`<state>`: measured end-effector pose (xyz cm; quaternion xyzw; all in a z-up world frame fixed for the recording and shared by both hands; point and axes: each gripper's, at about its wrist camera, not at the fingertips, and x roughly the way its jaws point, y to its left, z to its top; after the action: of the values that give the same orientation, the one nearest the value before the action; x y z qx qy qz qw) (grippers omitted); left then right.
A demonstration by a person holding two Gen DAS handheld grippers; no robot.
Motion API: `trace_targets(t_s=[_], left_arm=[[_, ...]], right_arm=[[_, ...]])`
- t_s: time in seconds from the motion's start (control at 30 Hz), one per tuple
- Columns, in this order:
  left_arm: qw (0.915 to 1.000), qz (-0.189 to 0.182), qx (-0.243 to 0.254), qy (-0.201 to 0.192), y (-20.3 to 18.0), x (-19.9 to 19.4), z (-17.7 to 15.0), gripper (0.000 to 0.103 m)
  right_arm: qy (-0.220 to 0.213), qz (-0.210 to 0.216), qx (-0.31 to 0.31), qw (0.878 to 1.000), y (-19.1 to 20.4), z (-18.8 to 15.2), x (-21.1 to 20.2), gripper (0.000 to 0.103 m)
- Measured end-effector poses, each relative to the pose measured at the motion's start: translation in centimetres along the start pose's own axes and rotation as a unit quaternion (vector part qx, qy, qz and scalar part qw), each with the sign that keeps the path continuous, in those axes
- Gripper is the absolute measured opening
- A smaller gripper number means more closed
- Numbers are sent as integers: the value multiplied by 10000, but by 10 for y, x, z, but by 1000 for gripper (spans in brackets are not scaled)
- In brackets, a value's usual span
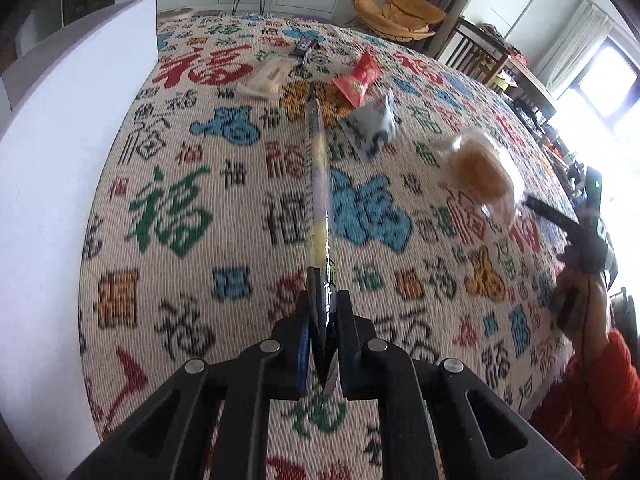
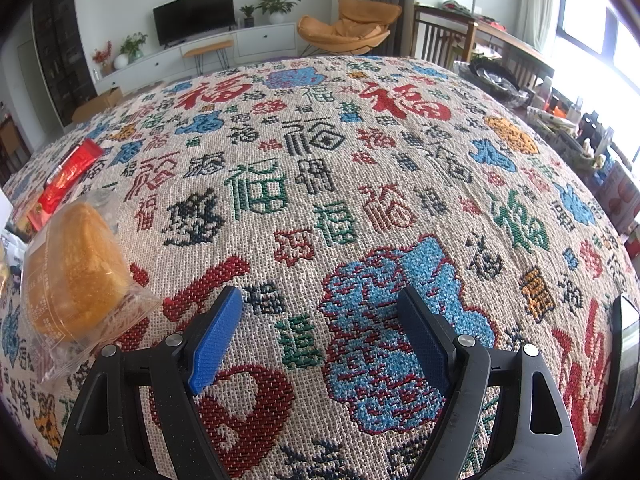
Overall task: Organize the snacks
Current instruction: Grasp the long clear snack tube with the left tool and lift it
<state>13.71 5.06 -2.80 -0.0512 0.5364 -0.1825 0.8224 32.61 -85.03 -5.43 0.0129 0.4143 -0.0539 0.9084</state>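
Snacks are mostly still loose on the cloth (image 2: 320, 184): the left gripper (image 1: 322, 320) pinches one long packet (image 1: 318, 184), pointing to twelve o'clock, while the right gripper (image 2: 320, 340) gapes empty.

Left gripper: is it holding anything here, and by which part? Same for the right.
The left gripper is shut on a long thin snack packet, pinched at its near end, seen edge-on. The right gripper is open and holds nothing.
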Motion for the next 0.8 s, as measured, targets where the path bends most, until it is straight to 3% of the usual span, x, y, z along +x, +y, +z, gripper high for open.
trace_targets(t_s=[0.03,0.07,0.1,0.17,0.2,0.4,0.67,0.8], left_arm=[[9999,52,85,70,-1,-1,-7,16],[9997,109,174,116,-3,-1,-12,25],[9994,183,260,136,-4,-1,-16,45],[9987,340,364,50,-7,-3,-17,73],[9987,348,365,-43,-7,-7,-14,76],[9998,-17,63,-203,-8,-8,13,79],[9995,301,-106,-49,1,23,33,79],[9986,524,55,-110,2,28,38,79]], right_arm=[[0,0,0,10000,0,0,0,82],[0,0,0,10000,0,0,0,82],[-1,-3,-1,10000,0,0,0,82],[-1,-5,-3,10000,0,0,0,82],[-2,-6,-4,10000,0,0,0,82],[-3,-15,-8,10000,1,0,0,82],[-4,-12,-6,10000,1,0,0,82],[-4,-12,-6,10000,1,0,0,82]])
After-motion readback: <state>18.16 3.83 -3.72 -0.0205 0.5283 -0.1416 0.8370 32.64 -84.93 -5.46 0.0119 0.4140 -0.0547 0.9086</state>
